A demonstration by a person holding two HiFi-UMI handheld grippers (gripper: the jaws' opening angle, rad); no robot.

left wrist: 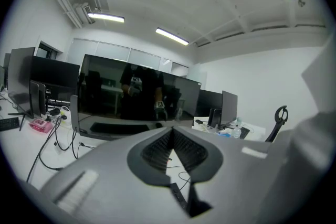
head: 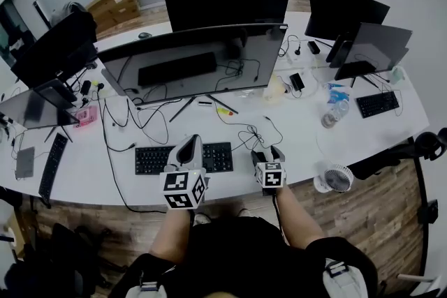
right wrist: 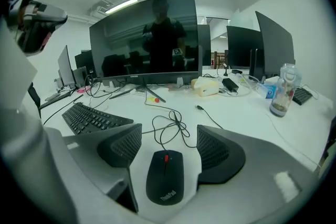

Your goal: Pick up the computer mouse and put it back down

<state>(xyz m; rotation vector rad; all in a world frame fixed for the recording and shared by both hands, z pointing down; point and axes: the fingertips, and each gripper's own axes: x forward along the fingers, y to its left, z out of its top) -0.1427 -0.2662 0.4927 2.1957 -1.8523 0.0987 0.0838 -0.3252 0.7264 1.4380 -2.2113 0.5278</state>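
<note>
A black computer mouse (right wrist: 165, 176) with a red scroll wheel lies flat on the white desk (right wrist: 236, 118), its cable (right wrist: 171, 122) looping away toward the monitor. My right gripper (right wrist: 169, 136) straddles it, jaws wide; a strip of desk shows between each pad and the mouse's sides. In the head view the right gripper (head: 268, 152) is low at the desk's front edge and hides the mouse. My left gripper (head: 187, 143) hovers over the black keyboard (head: 150, 158); in its own view the left gripper (left wrist: 171, 129) has its pads meeting at the tips, with nothing between them.
A wide curved monitor (head: 195, 63) stands behind the keyboard, with cables trailing across the desk. To the right stand a plastic bottle (head: 334, 112) and a small white fan (head: 337, 178) at the desk edge. More monitors and keyboards line both sides.
</note>
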